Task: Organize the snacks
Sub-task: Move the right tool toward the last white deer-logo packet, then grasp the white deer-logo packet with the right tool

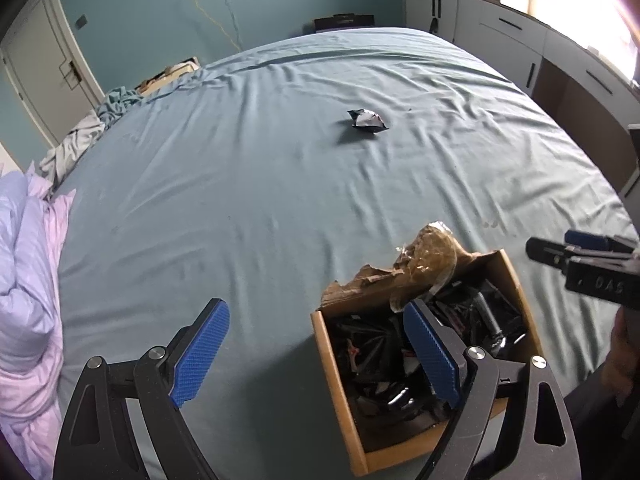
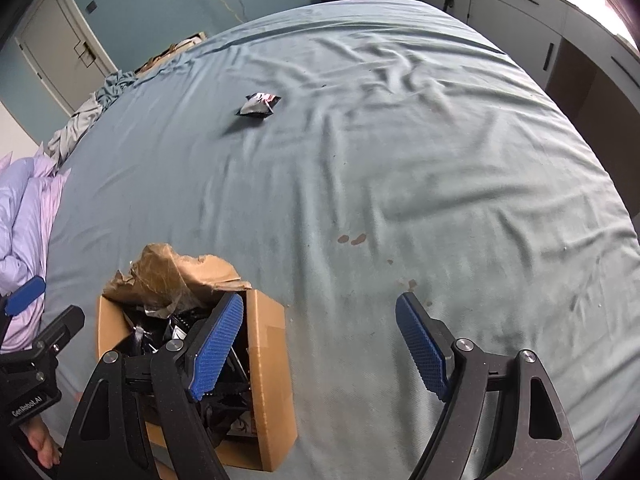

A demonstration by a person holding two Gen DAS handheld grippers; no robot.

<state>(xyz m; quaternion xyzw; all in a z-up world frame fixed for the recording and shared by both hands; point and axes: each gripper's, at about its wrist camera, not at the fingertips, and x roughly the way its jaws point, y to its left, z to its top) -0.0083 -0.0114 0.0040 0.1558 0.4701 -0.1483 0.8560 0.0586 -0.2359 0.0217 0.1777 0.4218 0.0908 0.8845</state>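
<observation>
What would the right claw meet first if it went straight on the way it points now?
Probably only the bare blue-green bed sheet: the open right claw points down at it, right of the cardboard box.

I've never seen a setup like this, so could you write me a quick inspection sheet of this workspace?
Surface: bed sheet, wrinkled, a few small stains.
Job's things: cardboard box full of dark packets; one snack packet alone mid-bed.
Clutter: bedding pile at the edge.
Grippers: left gripper open, empty; right gripper open, empty.
Cables: two cords hanging on the wall.
Surroundings: door, white cabinets.
</observation>
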